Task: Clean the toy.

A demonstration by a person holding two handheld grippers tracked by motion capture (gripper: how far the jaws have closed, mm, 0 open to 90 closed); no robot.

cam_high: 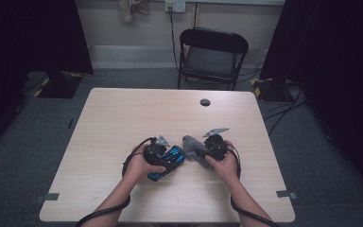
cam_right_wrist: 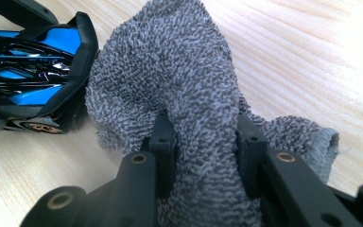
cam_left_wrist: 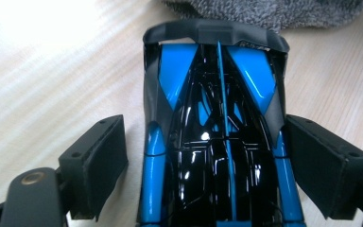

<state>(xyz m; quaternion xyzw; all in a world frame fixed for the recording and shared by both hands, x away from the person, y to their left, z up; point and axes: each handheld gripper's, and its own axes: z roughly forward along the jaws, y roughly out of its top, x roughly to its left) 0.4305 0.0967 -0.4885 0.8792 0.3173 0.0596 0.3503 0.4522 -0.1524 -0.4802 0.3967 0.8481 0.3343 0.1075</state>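
Note:
A blue and black toy car (cam_high: 169,161) (cam_left_wrist: 212,156) lies on the wooden table (cam_high: 170,109), near the front middle. My left gripper (cam_high: 172,158) (cam_left_wrist: 205,124) straddles the car's body. Its left pad stands clear of the car and its right pad sits close against the side, so the jaws are open. Just right of the car, my right gripper (cam_high: 202,152) (cam_right_wrist: 201,123) is shut on a bunched grey terry cloth (cam_high: 192,147) (cam_right_wrist: 170,61). The cloth rests against the car's end (cam_right_wrist: 33,71), and its edge (cam_left_wrist: 264,12) lies just beyond that end.
A black folding chair (cam_high: 211,52) stands behind the table's far edge. A round cable hole (cam_high: 205,102) sits in the tabletop at the back. Dark curtains hang on both sides, and cables lie on the floor at the right (cam_high: 283,109).

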